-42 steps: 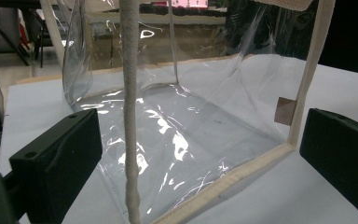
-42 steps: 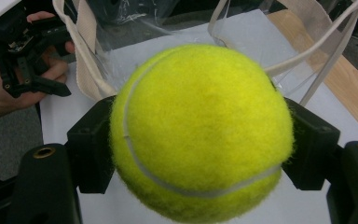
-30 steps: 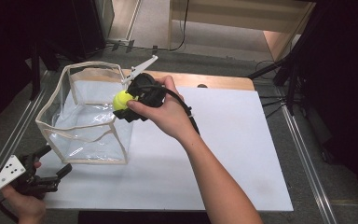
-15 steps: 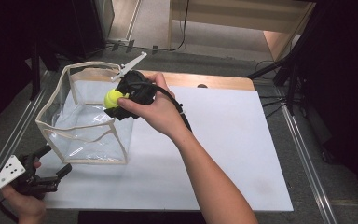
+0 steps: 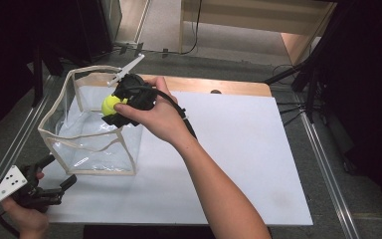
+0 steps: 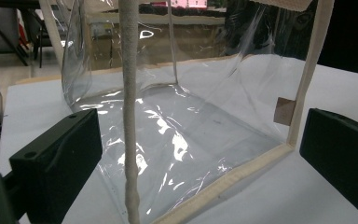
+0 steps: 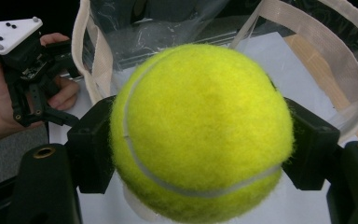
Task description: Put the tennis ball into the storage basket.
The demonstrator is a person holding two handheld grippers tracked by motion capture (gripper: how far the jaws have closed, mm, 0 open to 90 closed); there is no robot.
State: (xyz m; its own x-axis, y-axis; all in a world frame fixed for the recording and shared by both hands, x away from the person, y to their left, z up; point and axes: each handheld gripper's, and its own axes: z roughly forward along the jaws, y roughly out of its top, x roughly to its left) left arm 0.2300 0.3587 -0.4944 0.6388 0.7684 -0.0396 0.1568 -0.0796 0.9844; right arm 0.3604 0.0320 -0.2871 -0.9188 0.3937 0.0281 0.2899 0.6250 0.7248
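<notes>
A yellow tennis ball (image 5: 110, 104) (image 7: 200, 135) is clamped between the jaws of my right gripper (image 5: 113, 110), held over the right rim of a clear plastic bag (image 5: 92, 127) with cream fabric edging. The bag stands open on the white board (image 5: 238, 149), its near corner seam (image 6: 129, 116) close in front of the left gripper view. My left gripper (image 5: 62, 177) (image 6: 200, 154) rests open at the board's near left corner, just short of the bag, with nothing between its jaws. In the right gripper view the left gripper (image 7: 28, 79) shows past the ball, held by a hand.
A wooden table edge (image 5: 219, 87) runs behind the board. Metal rails (image 5: 323, 164) flank the table left and right. Black stands and cables (image 5: 303, 74) sit at the far right. The board's right half lies bare.
My right gripper has carried the ball leftward, from over the bag's right edge to farther over its opening. The left gripper has stayed put.
</notes>
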